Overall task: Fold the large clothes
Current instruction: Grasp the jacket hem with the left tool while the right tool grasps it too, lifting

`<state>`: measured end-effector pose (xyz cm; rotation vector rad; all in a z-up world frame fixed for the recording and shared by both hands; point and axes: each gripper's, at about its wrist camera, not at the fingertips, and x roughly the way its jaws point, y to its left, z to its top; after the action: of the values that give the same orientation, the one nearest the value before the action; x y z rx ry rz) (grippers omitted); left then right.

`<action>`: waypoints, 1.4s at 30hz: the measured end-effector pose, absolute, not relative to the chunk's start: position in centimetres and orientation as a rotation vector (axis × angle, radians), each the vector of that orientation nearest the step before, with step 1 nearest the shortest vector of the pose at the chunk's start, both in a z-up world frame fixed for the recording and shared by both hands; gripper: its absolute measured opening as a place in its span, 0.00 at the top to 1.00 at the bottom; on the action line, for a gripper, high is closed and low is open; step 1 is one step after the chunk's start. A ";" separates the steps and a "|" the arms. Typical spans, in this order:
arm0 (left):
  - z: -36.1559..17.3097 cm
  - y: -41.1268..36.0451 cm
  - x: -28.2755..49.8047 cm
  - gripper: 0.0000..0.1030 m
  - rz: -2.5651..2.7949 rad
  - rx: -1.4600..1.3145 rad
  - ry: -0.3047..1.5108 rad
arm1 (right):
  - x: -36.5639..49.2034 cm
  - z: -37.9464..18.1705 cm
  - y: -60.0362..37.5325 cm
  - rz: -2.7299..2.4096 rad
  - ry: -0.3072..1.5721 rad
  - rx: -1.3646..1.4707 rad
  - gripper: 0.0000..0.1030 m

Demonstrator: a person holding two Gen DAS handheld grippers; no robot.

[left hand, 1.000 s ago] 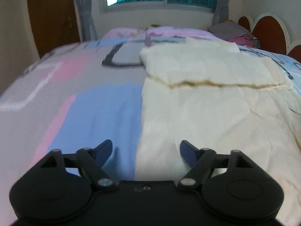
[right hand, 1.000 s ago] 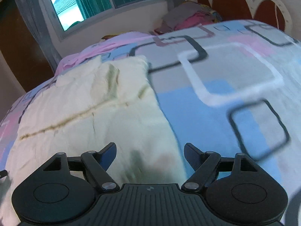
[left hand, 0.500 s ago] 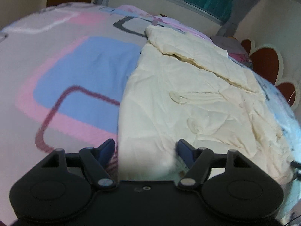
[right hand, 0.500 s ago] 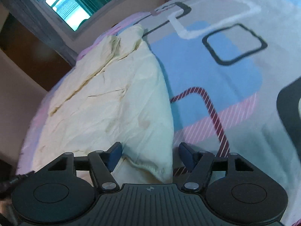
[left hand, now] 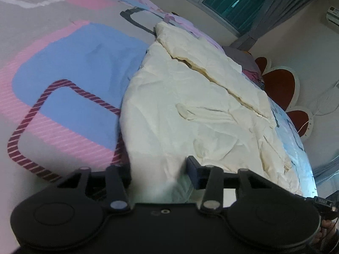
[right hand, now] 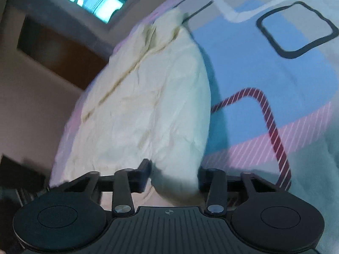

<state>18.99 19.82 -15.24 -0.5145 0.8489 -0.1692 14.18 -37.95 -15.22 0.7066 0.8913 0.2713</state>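
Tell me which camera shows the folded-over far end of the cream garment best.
The left wrist view: the cream garment is sharp there, its folded flap edge running clearly across. The right wrist view shows the same fold, but blurred and foreshortened.

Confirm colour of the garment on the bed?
Plain cream garment, no print, lying on the patterned bedsheet. Clearest in the left wrist view.

A bed (left hand: 63, 67) wears a sheet printed with blue, pink and grey blocks and a striped maroon outline. At 1 o'clock in the left view a green-curtained window (left hand: 228, 2); at 3 o'clock a red scalloped headboard (left hand: 279, 84). A brown door (right hand: 55, 53) shows at 10 o'clock in the right view.
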 end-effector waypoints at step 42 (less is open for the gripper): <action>-9.3 19.4 18.1 0.95 -0.280 -0.570 0.453 | 15.3 -8.2 -39.2 0.400 0.603 0.740 0.89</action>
<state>18.10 19.37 -9.27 -0.5704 0.4532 -0.2796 15.27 -39.22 -8.20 0.7400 0.6026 0.3996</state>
